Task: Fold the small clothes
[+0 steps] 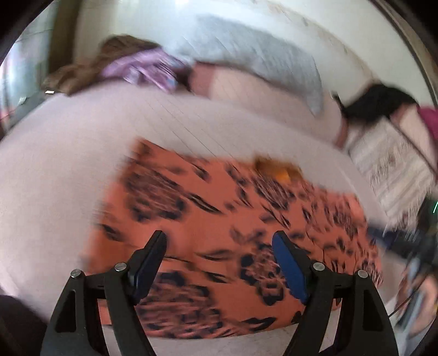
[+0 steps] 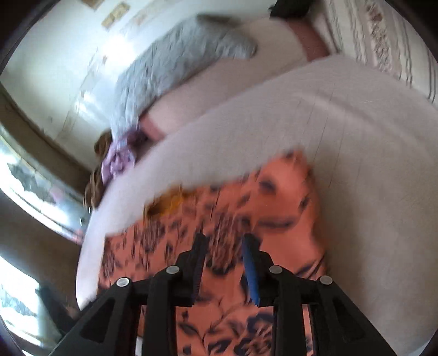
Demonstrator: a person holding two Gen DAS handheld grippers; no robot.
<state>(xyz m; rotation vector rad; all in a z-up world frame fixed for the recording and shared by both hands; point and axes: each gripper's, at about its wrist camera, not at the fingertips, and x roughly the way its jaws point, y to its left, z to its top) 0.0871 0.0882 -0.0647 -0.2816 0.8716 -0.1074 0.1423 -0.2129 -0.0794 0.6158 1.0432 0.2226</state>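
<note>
Both views are motion-blurred; fine detail is unreadable.

Left gripper [image 1: 219, 241]: fingers spread wide, nothing between them. It hangs above the orange garment [image 1: 219, 232]; whether it touches the cloth cannot be told.

Right gripper [image 2: 225, 242]: fingers set at a narrower gap, apart, with nothing clamped between them. It sits over the same garment [image 2: 219, 232].

The garment is orange with dark animal-style markings and lies spread flat on the pale bed cover [image 1: 68, 150], near the bed's front edge. A small yellow-brown patch [image 1: 276, 168] shows at its far edge.

Beyond the garment the cover is bare up to a grey pillow [image 1: 246, 57] lying against the white wall [image 1: 137, 19]. Just beside the pillow sit a lilac patterned cloth [image 1: 142, 68] and a brown cloth [image 1: 87, 65], touching each other. A dark item [image 1: 377, 101] lies further along the bed, too blurred to identify.
</note>
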